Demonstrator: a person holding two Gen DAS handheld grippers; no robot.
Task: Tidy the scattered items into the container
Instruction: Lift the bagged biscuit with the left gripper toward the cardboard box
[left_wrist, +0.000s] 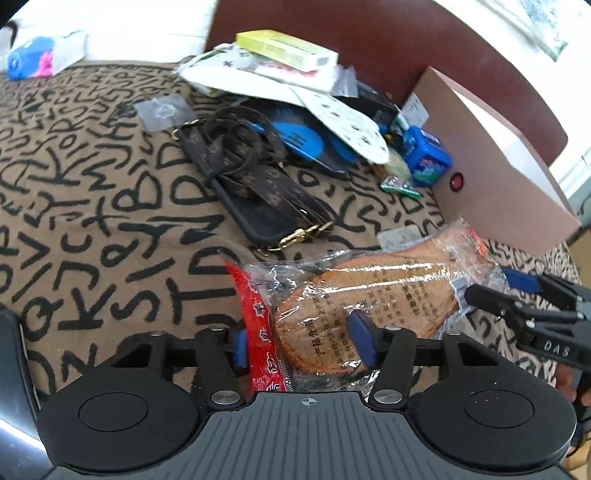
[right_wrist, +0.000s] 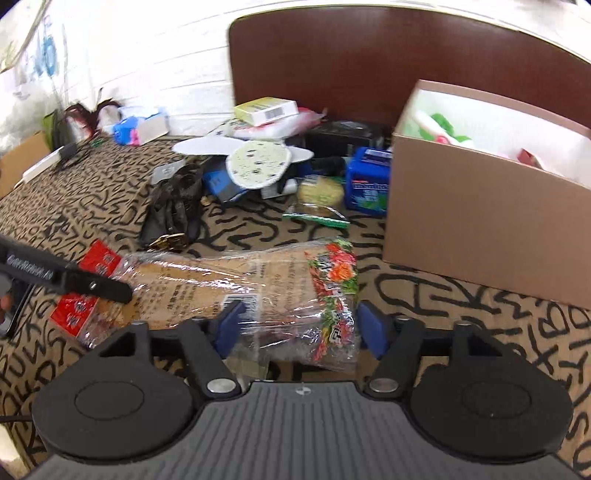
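- The insole packet (left_wrist: 369, 295), a long clear-plastic bag with a red header at one end and a flowered print at the other, lies flat on the letter-patterned cover (left_wrist: 92, 192) in front of the cardboard box (right_wrist: 480, 236), near its front wall but not touching it.
- The left gripper (left_wrist: 301, 345) sits low over the red-header end, its blue-padded fingers (left_wrist: 364, 343) wide, one on each side of the packet, with nothing pinched.
- The right gripper (right_wrist: 301, 325) is at the flowered end nearest the box, fingers (right_wrist: 373, 328) also wide and straddling the crinkled plastic; no grip shows there either.
- Both grippers point along the cover at a shallow angle, facing each other across the packet's length; I judge this as a two-ended lift, since a limp, long bag would sag or slip from one grip.
- The box stands open at the top with a few things already inside, so the packet likely goes up and over its near wall.
- Beyond the packet, away from the box's front, lies a dark strapped phone case (left_wrist: 255, 188).
- Farther back, beside the box's side wall, sit a blue tub (right_wrist: 369, 184), white perforated insoles (right_wrist: 258, 162) and a yellow carton (right_wrist: 266, 109), all waiting.
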